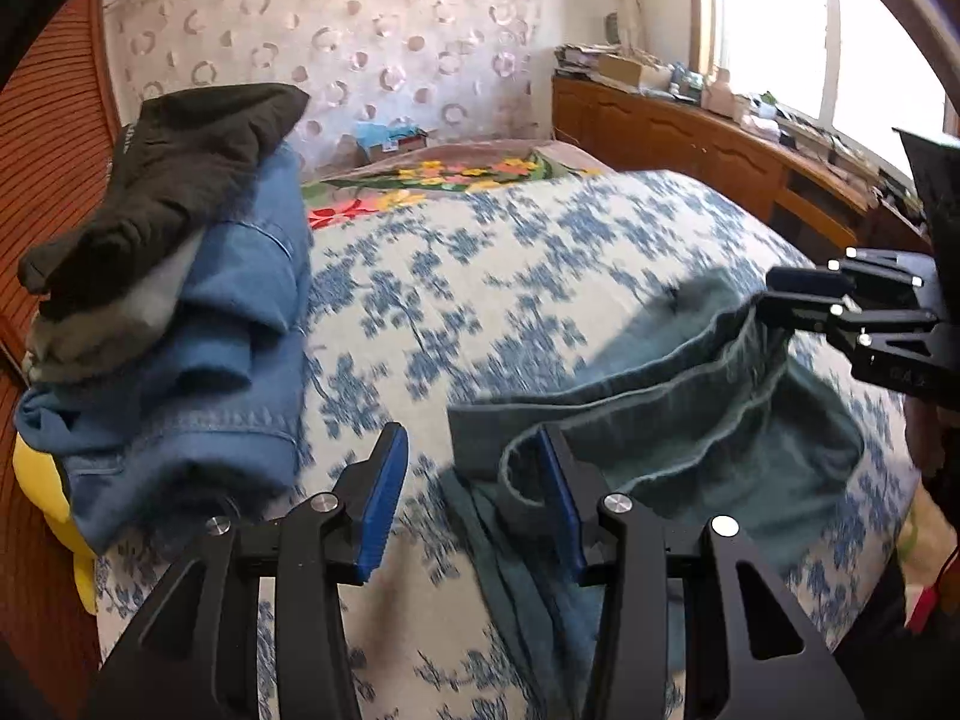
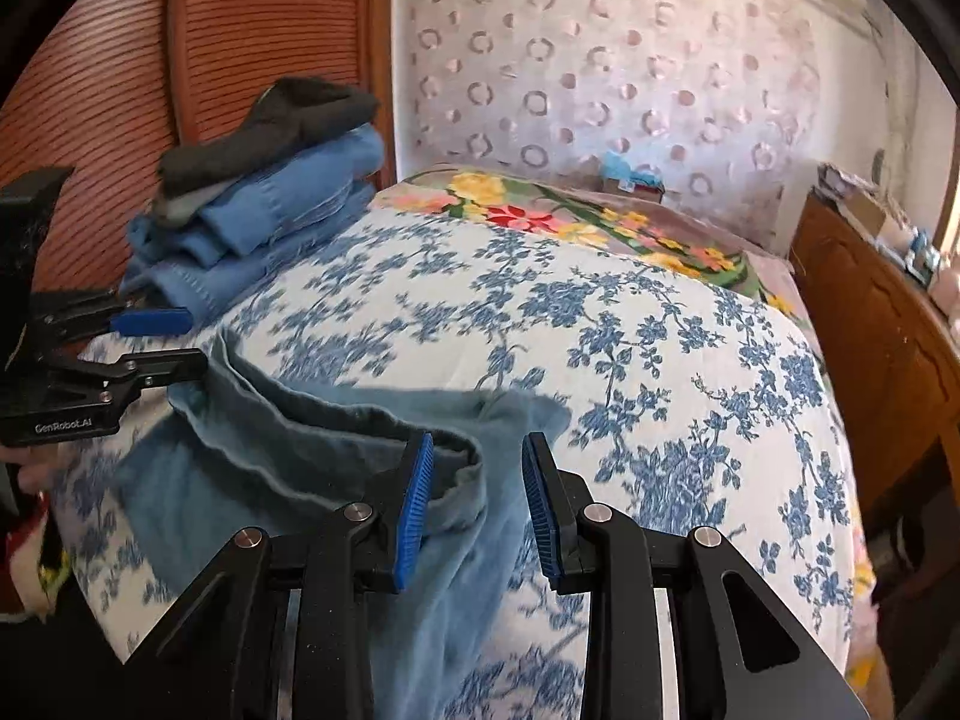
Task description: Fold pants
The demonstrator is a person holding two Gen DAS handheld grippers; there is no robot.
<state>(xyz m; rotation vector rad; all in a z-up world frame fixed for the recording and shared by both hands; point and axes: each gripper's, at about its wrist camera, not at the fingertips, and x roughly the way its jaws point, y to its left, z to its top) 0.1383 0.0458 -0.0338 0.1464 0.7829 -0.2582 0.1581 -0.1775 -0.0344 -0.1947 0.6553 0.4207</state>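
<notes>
Both grippers, left gripper (image 1: 474, 498) & right gripper (image 2: 477, 501), are hooking the teal pants (image 1: 690, 420) waistband, jaws part-open w/ one finger inside the band, not pinching. Pants are lying bunched on the bed (image 1: 480, 300), no fold done yet. A stack of folded clothes (image 1: 180, 324) is sitting nearby.

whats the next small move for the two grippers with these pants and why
Probably ease the left gripper and right gripper slightly further apart. The pants seem only hooked by the waistband over one finger of each, with both jaws open, and the band sags wrinkled between them above the bedspread. Straightening it first should help it lie flat for folding.
</notes>
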